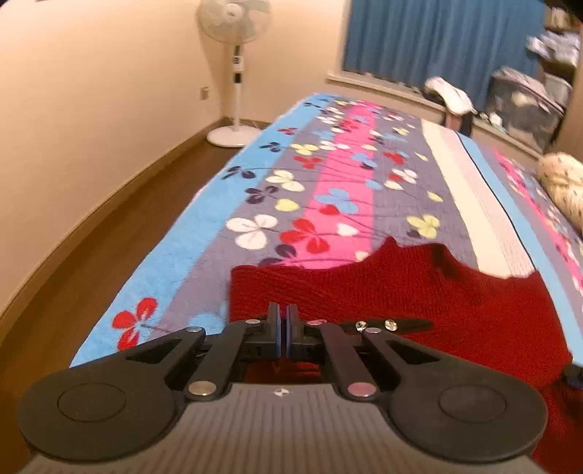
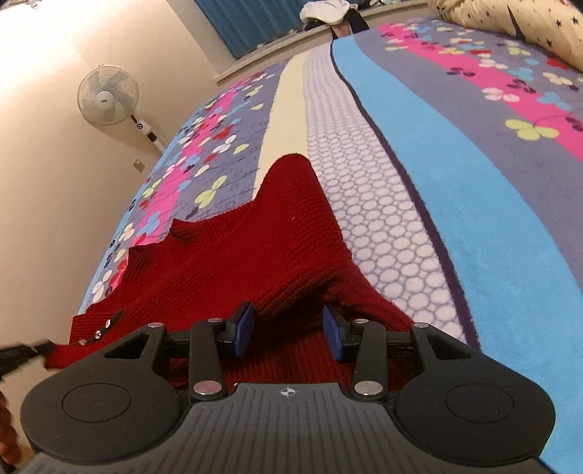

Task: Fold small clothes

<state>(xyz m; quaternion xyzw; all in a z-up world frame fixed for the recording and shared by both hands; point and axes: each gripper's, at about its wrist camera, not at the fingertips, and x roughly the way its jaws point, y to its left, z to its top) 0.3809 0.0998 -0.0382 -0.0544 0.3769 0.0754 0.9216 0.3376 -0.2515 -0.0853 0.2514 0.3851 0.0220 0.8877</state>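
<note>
Red knit sweater (image 2: 233,262) lies spread on the bed (image 2: 455,226), near the bed's near edge, resting on a fleece blanket (image 1: 320,189) striped in blue, grey and pink with a clover-flower print. Garment straddles the pale cream and honeycomb-dotted stripe down the middle of the blanket; one sleeve (image 2: 291,182) runs away along that stripe toward the far end of the bed. Ribbed collar shows as a raised notch on the far side of the sweater. A dark strip with small shiny studs (image 1: 390,323) sits on the knit close to the left gripper (image 1: 283,328). Left gripper fingers (image 1: 273,328) are together, blue pads meeting face to face; whether a fold of knit is pinched between them cannot be told from the left wrist view, since the tips stand over red fabric. Right gripper (image 2: 288,328) has its fingers (image 2: 244,324) apart, hovering low over a rumpled hump of the sweater, pads not pressing on it. At the left edge of the right wrist view a dark blurred shape touches the sweater's corner. Beyond the bed's left edge: wooden floor, cream wall, a white pedestal fan (image 1: 235,69). Blue curtain (image 1: 437,40) hangs past the far end. A pale star-printed quilt (image 2: 510,25) is bunched at the bed's far right corner.
</note>
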